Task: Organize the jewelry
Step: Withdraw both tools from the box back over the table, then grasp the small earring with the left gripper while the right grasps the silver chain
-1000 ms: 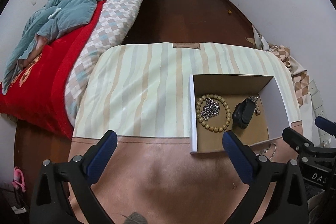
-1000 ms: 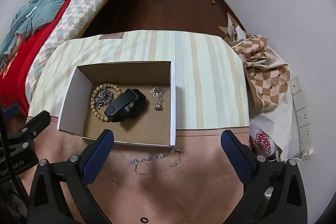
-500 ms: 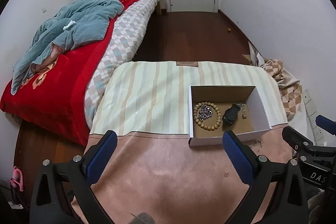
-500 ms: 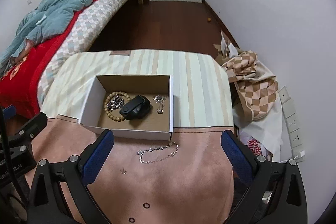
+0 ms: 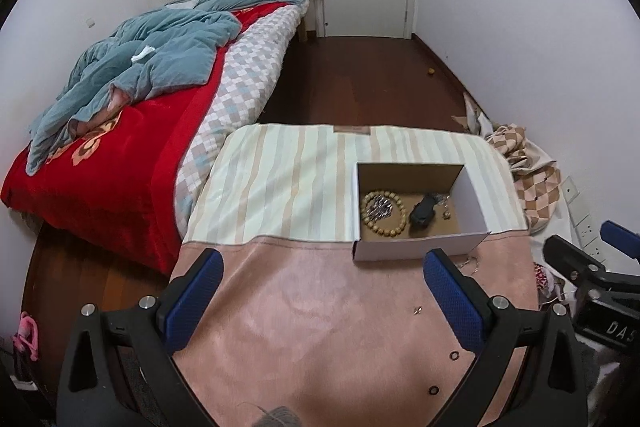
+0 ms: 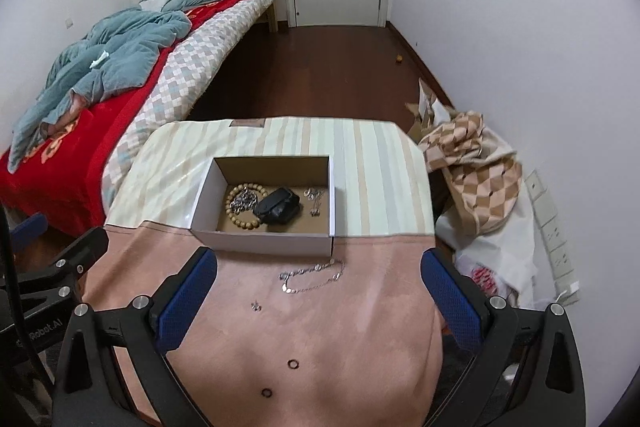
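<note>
So we've pulled both grippers back and up over the last second, and the box [image 6: 264, 211] looks smaller now, so we're just regrouping. Left gripper [image 5: 324, 303] is spread wide, holding nothing, with the box ahead and to its right. Right gripper [image 6: 316, 301] is spread and empty too. The chain [image 6: 314, 277] lies just ahead between its fingers, outside the box near its front wall, long axis running left-right. Two rings [image 6: 293, 363] sit closer in. Those probably still need boxing.
</note>
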`<action>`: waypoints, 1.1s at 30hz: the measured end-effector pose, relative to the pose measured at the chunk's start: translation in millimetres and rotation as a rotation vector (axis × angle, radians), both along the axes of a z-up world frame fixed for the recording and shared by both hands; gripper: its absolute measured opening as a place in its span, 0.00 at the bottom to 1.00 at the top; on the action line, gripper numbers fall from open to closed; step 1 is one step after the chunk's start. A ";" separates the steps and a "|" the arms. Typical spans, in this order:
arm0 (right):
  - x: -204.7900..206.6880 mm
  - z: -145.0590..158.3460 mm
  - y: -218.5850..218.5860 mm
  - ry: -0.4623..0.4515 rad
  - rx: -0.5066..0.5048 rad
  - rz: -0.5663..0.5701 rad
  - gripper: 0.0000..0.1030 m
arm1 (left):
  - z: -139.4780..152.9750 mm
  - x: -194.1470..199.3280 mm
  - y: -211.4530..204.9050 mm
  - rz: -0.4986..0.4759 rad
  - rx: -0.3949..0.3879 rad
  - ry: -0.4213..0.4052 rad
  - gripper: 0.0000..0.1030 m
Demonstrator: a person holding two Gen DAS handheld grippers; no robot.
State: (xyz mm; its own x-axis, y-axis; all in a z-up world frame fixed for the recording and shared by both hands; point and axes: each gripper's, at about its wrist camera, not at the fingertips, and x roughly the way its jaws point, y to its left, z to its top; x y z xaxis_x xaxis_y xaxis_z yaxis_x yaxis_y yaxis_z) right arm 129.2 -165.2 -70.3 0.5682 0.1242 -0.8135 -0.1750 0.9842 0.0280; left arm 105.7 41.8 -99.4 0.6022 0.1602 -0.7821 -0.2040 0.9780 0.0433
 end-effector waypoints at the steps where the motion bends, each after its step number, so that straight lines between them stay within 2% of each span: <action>1: -0.7 -5.3 -4.0 0.012 0.010 -0.006 1.00 | -5.2 -0.7 0.0 0.005 0.008 0.007 0.99; 3: -0.6 -20.2 -10.9 0.039 0.030 -0.017 1.00 | -17.3 -1.3 -0.2 0.013 0.026 0.026 0.99; 9: 9.6 -91.9 -31.9 0.137 0.077 -0.050 0.97 | -73.2 9.4 0.7 0.054 0.058 0.115 0.99; 11: 15.8 -113.7 -33.9 0.157 0.089 -0.045 0.81 | -93.6 16.9 -0.2 0.060 0.066 0.153 0.99; 14: 31.0 -144.7 -32.1 0.176 0.086 -0.023 0.64 | -122.0 31.3 0.5 0.065 0.075 0.216 0.99; 21: 72.2 -187.5 -18.9 0.185 0.071 0.005 0.60 | -152.3 47.9 5.6 0.073 0.076 0.277 0.99; 24: 81.2 -199.7 -11.0 0.183 0.035 0.017 0.50 | -158.9 51.0 7.8 0.074 0.075 0.292 0.99; 26: 80.0 -201.5 -3.4 0.161 -0.001 0.050 0.34 | -162.2 51.5 7.8 0.070 0.076 0.299 0.99; 27: 79.4 -201.6 -1.8 0.165 0.010 0.065 0.22 | -163.1 52.3 7.9 0.067 0.075 0.300 0.99; 28: 79.0 -200.9 -1.0 0.175 0.026 0.072 0.06 | -163.2 51.7 6.7 0.061 0.070 0.300 0.99; 33: 72.6 -199.5 -9.1 0.205 0.033 0.053 0.05 | -155.9 49.3 -5.5 0.019 0.056 0.285 0.99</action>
State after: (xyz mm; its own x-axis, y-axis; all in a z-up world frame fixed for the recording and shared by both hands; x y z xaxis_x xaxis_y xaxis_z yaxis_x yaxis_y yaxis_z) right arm 201.8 -174.3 -269.8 0.3833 0.1781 -0.9063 -0.2136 0.9717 0.1006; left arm 155.0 36.3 -255.3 0.3561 0.2175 -0.9088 -0.1946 0.9685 0.1555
